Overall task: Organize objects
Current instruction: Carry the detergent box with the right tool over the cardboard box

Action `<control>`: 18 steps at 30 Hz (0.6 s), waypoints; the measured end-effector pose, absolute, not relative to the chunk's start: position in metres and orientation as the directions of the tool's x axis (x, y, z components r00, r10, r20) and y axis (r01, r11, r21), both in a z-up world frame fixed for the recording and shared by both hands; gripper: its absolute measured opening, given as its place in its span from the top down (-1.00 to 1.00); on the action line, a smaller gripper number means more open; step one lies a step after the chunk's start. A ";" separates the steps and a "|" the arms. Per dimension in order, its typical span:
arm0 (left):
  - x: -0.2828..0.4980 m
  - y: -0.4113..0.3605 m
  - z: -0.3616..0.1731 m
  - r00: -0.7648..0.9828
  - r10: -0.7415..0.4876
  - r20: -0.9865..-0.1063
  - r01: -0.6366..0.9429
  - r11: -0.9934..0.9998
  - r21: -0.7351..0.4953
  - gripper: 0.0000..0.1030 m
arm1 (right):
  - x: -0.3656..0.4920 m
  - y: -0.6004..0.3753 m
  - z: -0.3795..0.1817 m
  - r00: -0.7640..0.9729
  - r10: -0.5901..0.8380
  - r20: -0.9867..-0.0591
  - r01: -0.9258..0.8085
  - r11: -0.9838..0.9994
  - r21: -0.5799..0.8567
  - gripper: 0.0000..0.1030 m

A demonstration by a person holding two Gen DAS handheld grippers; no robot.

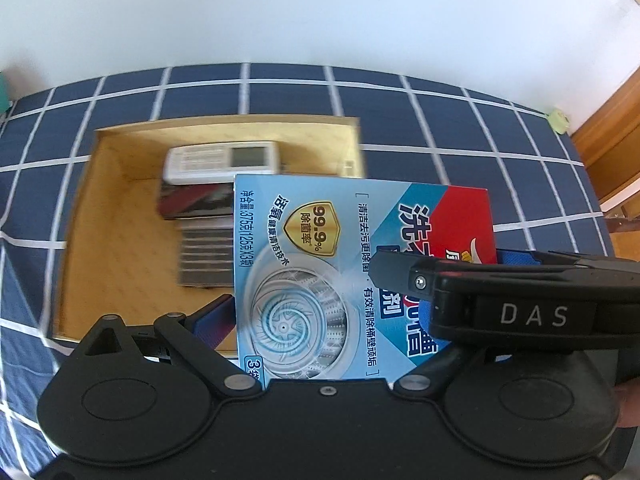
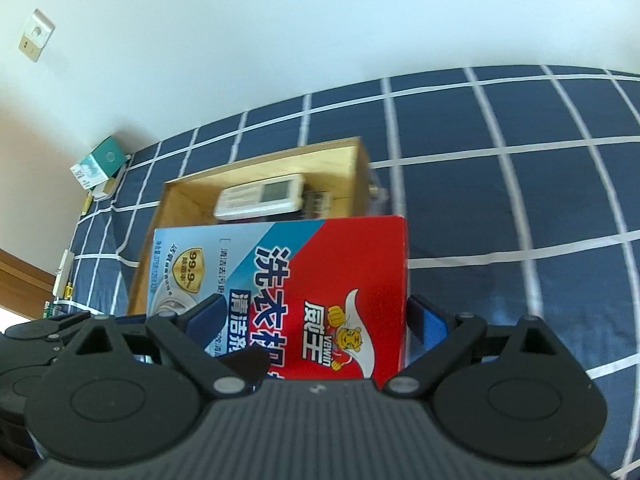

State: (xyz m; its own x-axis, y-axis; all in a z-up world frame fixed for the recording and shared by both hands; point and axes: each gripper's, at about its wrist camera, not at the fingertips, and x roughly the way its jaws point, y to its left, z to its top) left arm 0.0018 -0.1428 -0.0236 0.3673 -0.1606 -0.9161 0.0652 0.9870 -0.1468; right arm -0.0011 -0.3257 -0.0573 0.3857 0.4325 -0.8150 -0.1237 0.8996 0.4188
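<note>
A blue and red cleaner box (image 1: 320, 264) (image 2: 320, 276) hangs over the blue checked sheet, held by both grippers. My left gripper (image 1: 364, 292) is shut on it, one blue pad at each side edge. My right gripper (image 2: 316, 316) is shut on it too. Its left finger (image 2: 204, 314) lies across the printed face and its right pad (image 2: 430, 320) sits at the red edge. That finger (image 1: 396, 276) crosses the box in the left wrist view. Behind the box lies an open cardboard tray (image 1: 100, 200) (image 2: 354, 164) holding a white remote (image 1: 224, 162) (image 2: 260, 196) and dark flat items (image 1: 196, 200).
The bed's blue sheet with white lines (image 1: 440, 120) (image 2: 520, 200) runs up to a white wall. A teal box (image 2: 104, 160) stands in the far corner, below a wall socket (image 2: 36, 38). Wooden furniture (image 1: 612, 140) borders the right side, with a small green object (image 1: 558, 120) beside it.
</note>
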 end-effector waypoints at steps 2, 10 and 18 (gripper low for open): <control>0.003 -0.126 -0.024 0.367 -0.162 -0.916 0.066 0.987 -0.148 -0.88 | 0.001 -0.308 -0.058 0.385 0.435 -0.814 -0.125 0.899 0.421 -0.86; 0.018 -0.077 -0.033 0.348 -0.174 -0.921 0.056 0.985 -0.165 -0.88 | 0.014 -0.254 -0.062 0.371 0.425 -0.826 -0.123 0.904 0.410 -0.86; 0.039 -0.047 -0.063 0.292 -0.180 -0.939 0.046 0.984 -0.174 -0.88 | 0.036 -0.225 -0.090 0.327 0.420 -0.846 -0.099 0.906 0.412 -0.86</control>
